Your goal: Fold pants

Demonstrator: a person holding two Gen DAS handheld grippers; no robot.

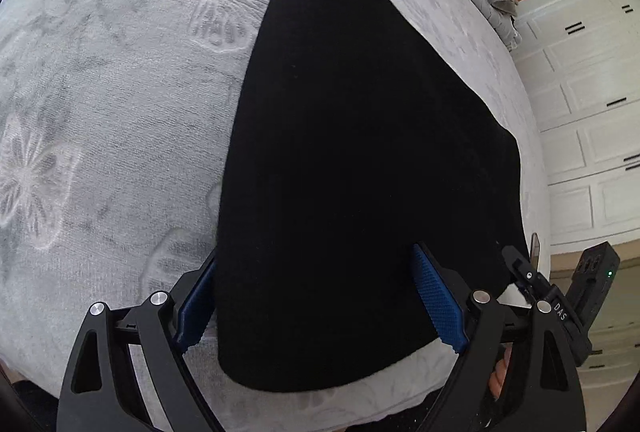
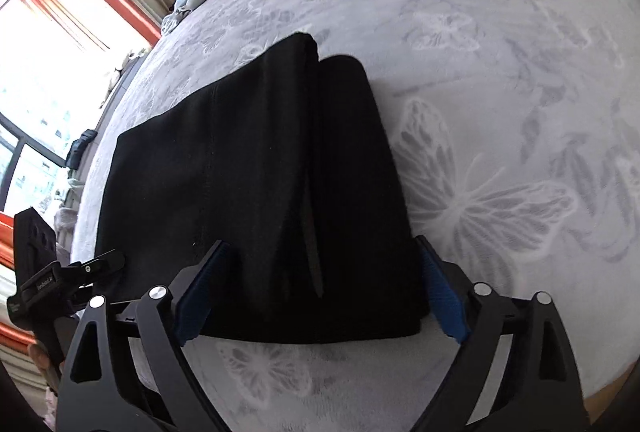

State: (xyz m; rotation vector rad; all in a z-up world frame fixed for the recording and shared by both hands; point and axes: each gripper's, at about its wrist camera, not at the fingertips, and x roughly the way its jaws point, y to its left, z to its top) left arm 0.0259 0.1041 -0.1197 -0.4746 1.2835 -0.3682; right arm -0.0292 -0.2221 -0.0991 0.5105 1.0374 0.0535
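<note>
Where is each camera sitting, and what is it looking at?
Left wrist: rides on the left tongs, looking forward and down over the black pants on the butterfly blanket; white cupboards beyond. Its own blue fingers spread wide, and the right tongs show at the right edge.
Right wrist: rides on the right tongs, looking across the same pants toward a window. Its fingers spread wide; the left tongs show at left.
Shared: pants, blanket, each other.
</note>
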